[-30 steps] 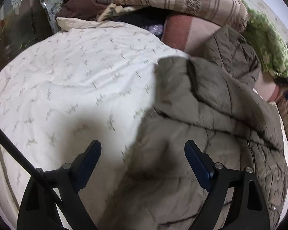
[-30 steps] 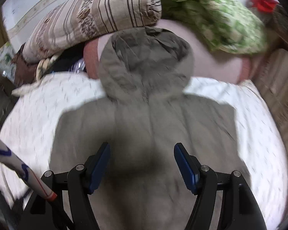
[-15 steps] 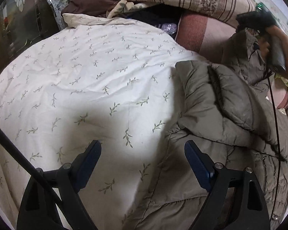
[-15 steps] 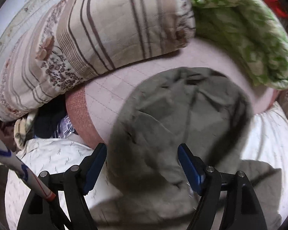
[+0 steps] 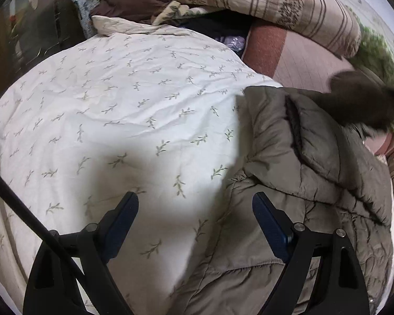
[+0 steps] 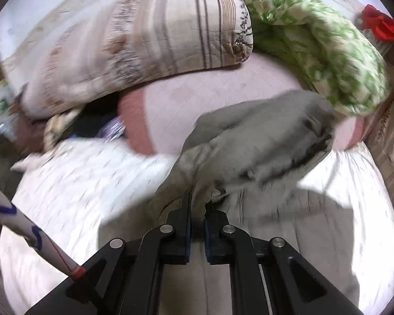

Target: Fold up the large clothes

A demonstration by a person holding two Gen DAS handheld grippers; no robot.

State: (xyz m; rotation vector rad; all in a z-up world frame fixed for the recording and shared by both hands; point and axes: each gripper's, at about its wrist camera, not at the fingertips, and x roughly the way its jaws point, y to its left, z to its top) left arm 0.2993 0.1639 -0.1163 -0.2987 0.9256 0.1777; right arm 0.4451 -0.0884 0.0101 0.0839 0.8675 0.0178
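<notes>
An olive-grey padded hooded jacket (image 5: pixel 296 183) lies on the bed's right side, its sleeve folded over its body. My left gripper (image 5: pixel 195 210) is open and empty, hovering over the white sheet at the jacket's left edge. In the right wrist view my right gripper (image 6: pixel 198 207) is shut on the jacket's hood (image 6: pixel 262 144) and holds it lifted above the jacket's body. The lifted hood also shows blurred at the far right of the left wrist view (image 5: pixel 359 99).
A white leaf-print sheet (image 5: pixel 113 110) covers the bed. A striped quilt (image 6: pixel 149 42), a green floral blanket (image 6: pixel 328 47) and a pink bolster (image 6: pixel 223 92) are piled at the head. Dark clothes (image 5: pixel 128 2) lie at the far left corner.
My right gripper has closed on the hood and pulled it up and back toward me. My left gripper stays open, shifted slightly left of the jacket.
</notes>
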